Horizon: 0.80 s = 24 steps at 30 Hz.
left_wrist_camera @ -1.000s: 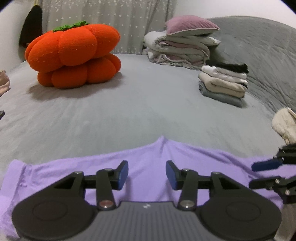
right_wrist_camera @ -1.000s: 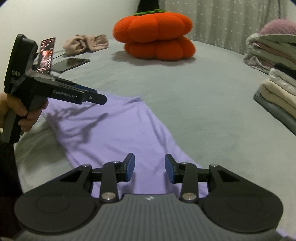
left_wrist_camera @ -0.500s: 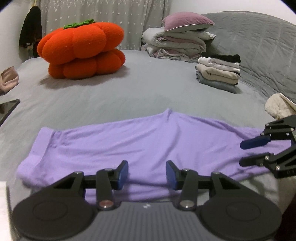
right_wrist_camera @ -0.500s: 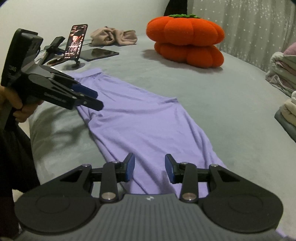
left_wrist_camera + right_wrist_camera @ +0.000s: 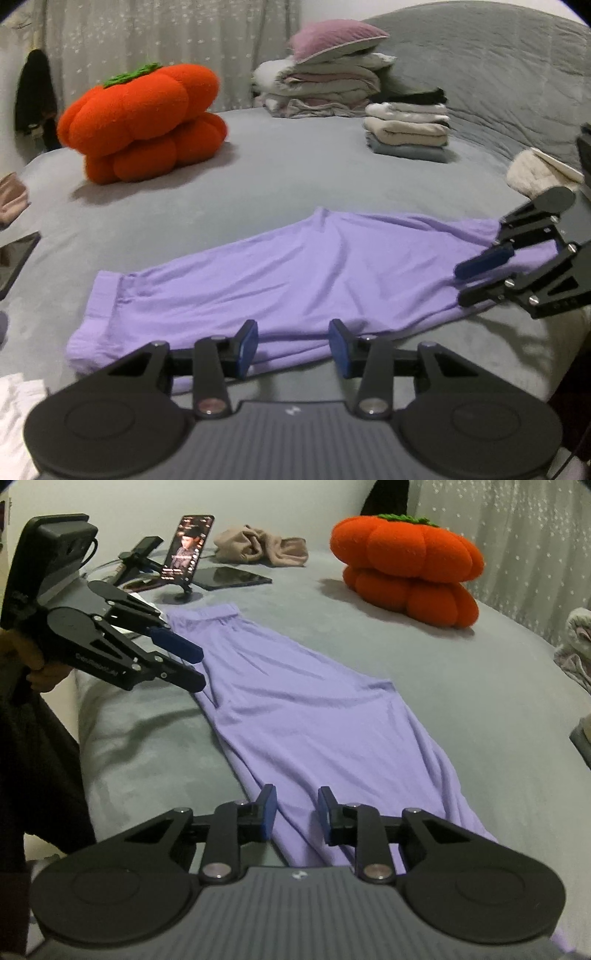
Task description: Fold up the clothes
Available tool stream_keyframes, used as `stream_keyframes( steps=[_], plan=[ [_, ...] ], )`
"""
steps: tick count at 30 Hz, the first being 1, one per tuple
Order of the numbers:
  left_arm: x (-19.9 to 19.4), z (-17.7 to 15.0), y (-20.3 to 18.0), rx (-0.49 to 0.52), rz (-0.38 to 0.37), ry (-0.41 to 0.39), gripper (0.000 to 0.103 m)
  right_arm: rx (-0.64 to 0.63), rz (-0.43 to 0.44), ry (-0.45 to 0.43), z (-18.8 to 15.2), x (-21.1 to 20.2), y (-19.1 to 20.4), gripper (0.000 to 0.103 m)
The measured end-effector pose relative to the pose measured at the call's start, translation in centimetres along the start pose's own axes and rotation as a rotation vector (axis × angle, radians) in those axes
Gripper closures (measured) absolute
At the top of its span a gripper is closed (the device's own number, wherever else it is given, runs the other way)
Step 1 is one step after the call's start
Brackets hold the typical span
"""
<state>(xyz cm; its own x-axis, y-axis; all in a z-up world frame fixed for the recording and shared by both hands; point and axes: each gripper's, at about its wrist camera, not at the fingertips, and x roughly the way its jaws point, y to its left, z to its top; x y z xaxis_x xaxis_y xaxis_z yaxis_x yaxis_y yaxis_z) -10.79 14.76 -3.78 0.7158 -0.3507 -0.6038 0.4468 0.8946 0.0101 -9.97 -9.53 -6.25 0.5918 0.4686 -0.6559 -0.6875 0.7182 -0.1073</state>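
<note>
Both grippers, left (image 5: 293, 349) and right (image 5: 297, 814), have been pulled back with fingers apart and holding nothing, so the long soft purple garment (image 5: 295, 280) is now seen laid out long across the middle of the grey bed (image 5: 295, 177), ready to be folded.

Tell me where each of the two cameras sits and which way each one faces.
Left wrist: on the left gripper, looking across the bed at the purple garment toward the folded clothes stack; right gripper enters from the right.
Right wrist: on the right gripper, looking along the garment toward the phone on a stand; left gripper and the hand holding it show at left.
Shared: garment, orange pumpkin cushion, both grippers open.
</note>
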Motion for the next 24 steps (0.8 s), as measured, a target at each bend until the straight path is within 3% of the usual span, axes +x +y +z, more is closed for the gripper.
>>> stream_keyframes(
  steps=[7,15,20,21,22,24],
  plan=[
    [-1.0,0.0,3.5,-0.186,0.133,0.045,0.060,-0.026,0.018,-0.014,0.7,0.4,1.1,0.077],
    [-1.8,-0.6,7.0,-0.389,0.223,0.039,0.062,-0.092,0.054,-0.034,2.0,1.2,3.3,0.077],
    [-1.2,-1.1,8.8,-0.538,0.235,0.036,0.082,-0.123,0.075,-0.040,2.6,2.1,4.4,0.078],
    [-1.1,-1.2,9.0,-0.556,0.243,0.038,0.087,-0.130,0.078,-0.040,2.7,2.2,4.6,0.078],
    [-1.1,-1.2,9.1,-0.564,0.255,0.033,0.099,-0.137,0.079,-0.038,2.8,2.4,4.8,0.079],
    [-1.3,-1.2,9.0,-0.558,0.286,0.011,0.103,-0.142,0.077,-0.033,2.8,2.7,4.9,0.079]
  ],
)
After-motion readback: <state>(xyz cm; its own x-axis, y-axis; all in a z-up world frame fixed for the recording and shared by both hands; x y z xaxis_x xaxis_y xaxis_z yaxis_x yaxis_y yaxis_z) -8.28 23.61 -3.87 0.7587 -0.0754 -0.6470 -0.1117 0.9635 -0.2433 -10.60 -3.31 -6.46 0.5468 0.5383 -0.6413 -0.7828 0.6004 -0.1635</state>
